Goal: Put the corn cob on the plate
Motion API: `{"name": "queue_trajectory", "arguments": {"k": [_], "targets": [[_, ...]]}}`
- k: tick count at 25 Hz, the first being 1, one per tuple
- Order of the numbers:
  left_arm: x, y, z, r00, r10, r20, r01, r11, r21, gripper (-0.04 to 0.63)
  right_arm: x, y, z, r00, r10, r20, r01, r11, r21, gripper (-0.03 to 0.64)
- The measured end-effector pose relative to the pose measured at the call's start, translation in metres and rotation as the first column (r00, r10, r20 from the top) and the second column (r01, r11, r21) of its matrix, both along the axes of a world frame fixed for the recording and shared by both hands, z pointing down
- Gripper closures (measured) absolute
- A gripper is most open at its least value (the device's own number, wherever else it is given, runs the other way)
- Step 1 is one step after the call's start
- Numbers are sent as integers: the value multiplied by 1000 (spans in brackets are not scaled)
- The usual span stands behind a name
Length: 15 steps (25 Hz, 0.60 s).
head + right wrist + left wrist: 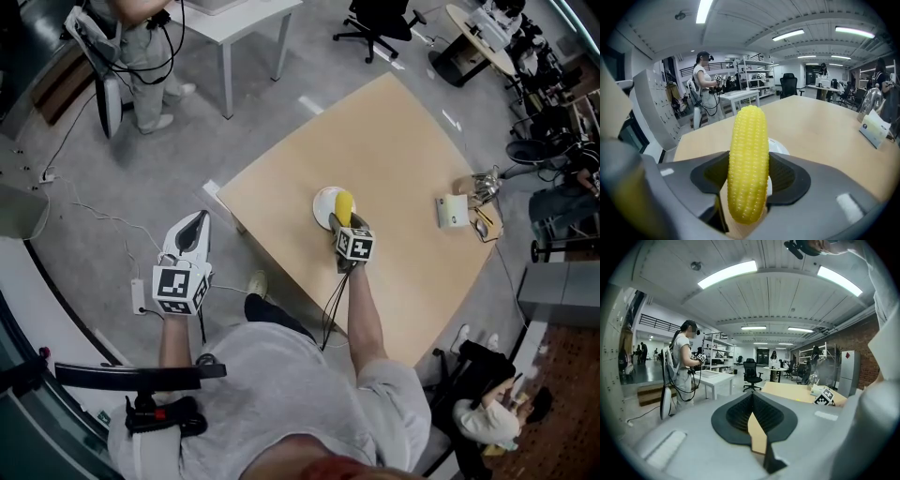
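A yellow corn cob [748, 161] stands upright between the jaws of my right gripper [749, 180], which is shut on it. In the head view the corn cob [344, 207] hangs over the near edge of the white plate [325, 204] on the wooden table [394, 141], with the right gripper [349, 228] just in front of the plate. The plate [780, 146] shows partly behind the cob in the right gripper view. My left gripper [189, 234] is off the table to the left, over the floor, with its jaws closed together and nothing between them [754, 416].
A small white box [451, 211] and some glassy items [485, 188] sit at the table's right edge. A person with grippers [141, 37] stands by a white table [239, 19] at the back left. Cables [94, 220] lie on the floor.
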State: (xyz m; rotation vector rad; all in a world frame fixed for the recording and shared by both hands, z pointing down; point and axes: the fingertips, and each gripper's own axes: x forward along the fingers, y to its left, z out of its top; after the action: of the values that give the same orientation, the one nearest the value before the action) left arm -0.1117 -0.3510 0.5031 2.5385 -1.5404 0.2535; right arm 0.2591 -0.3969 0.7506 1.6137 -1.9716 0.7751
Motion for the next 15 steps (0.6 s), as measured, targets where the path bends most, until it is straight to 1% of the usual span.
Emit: {"name": "queue_trajectory", "arguments": {"k": [5,10,15], "targets": [[-3,-1,0,1000,-13,3,13,1000,-6,575,0,-3,10,1000,-1,-3,0,999,-38,367],[-5,-2,-1,1000,-24,4,24,1000,-6,575,1,-3,25,1000,-4,-3,4,995,-99,365],[-8,-9,2,1000,-27,9,27,1000,-14,575,-5,-6,31,1000,0,1,0,991,-131,366]]}}
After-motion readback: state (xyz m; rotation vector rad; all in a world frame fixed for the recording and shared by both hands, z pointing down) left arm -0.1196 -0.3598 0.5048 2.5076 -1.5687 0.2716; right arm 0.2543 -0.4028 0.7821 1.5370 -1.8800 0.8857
